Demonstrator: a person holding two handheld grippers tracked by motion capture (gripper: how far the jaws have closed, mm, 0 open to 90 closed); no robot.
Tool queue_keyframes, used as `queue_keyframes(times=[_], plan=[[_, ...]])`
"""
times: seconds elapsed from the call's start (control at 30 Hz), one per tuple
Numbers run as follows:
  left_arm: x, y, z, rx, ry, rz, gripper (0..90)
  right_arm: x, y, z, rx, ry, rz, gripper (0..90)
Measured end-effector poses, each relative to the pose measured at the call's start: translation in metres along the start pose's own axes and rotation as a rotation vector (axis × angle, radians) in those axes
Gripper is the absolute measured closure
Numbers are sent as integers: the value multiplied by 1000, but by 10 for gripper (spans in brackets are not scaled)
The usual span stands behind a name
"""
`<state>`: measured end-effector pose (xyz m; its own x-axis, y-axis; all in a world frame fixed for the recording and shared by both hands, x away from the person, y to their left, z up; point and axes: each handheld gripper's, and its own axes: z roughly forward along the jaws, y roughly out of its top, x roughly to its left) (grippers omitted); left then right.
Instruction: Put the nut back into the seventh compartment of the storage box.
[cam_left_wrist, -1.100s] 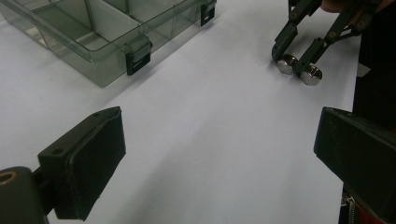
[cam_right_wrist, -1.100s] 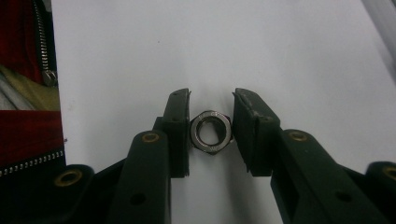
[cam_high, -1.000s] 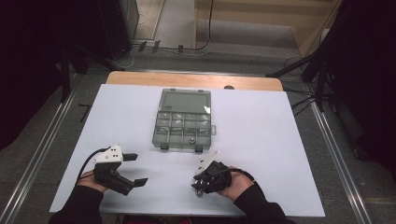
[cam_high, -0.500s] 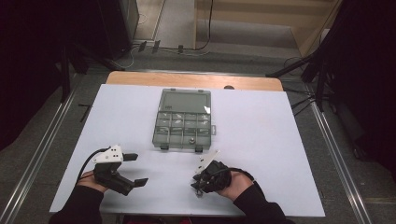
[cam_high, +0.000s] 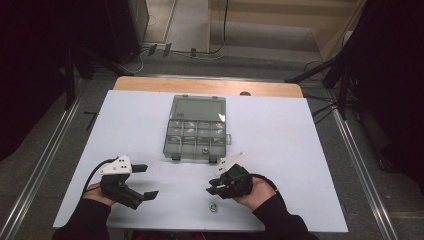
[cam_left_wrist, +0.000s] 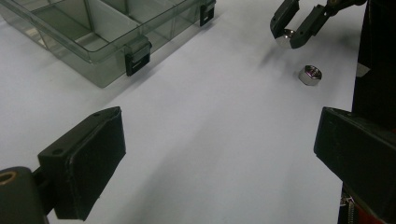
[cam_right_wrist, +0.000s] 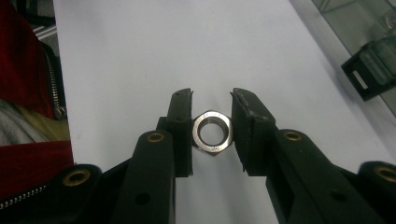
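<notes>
White covers the table (cam_high: 300, 150), and both of the person's dark-sleeved forearms come in over its near edge. The left hand (cam_high: 97, 192) lies low at the near left corner, wrapped around the left gripper (cam_high: 141, 181), which points across the table toward the right with its grey three-cornered plate on top; its jaws are spread wide, one black pad (cam_left_wrist: 86, 161) low at the left of the left gripper view and the other at the far right, with bare table surface between them. The right hand (cam_high: 257, 190) sits near the middle of the near edge, angled inward, so the right gripper (cam_high: 214, 188) points back toward the left and slightly toward the person. In the right gripper view its jaws are closed in on a steel hex nut (cam_right_wrist: 212, 132), the nut lying flat with its hole facing up; the left pad touches one flat, while whether the right pad touches is hard to tell. A second nut (cam_high: 213, 206) lies loose on the table just beside that gripper's tip, closer to the near edge, seen also in the left gripper view (cam_left_wrist: 310, 74). A clear grey compartment box (cam_high: 196, 130) with black latches sits open at mid-table, well apart from the left gripper and near the right one
</notes>
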<state>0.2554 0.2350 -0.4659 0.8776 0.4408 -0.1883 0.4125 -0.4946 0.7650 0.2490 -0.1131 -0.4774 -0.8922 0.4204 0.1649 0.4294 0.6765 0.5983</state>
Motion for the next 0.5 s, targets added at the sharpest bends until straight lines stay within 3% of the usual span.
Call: queue_keyframes(times=[0.5], plan=[[0, 0, 2, -7, -5, -6, 22, -15, 3, -10, -41, -25, 64, 716]])
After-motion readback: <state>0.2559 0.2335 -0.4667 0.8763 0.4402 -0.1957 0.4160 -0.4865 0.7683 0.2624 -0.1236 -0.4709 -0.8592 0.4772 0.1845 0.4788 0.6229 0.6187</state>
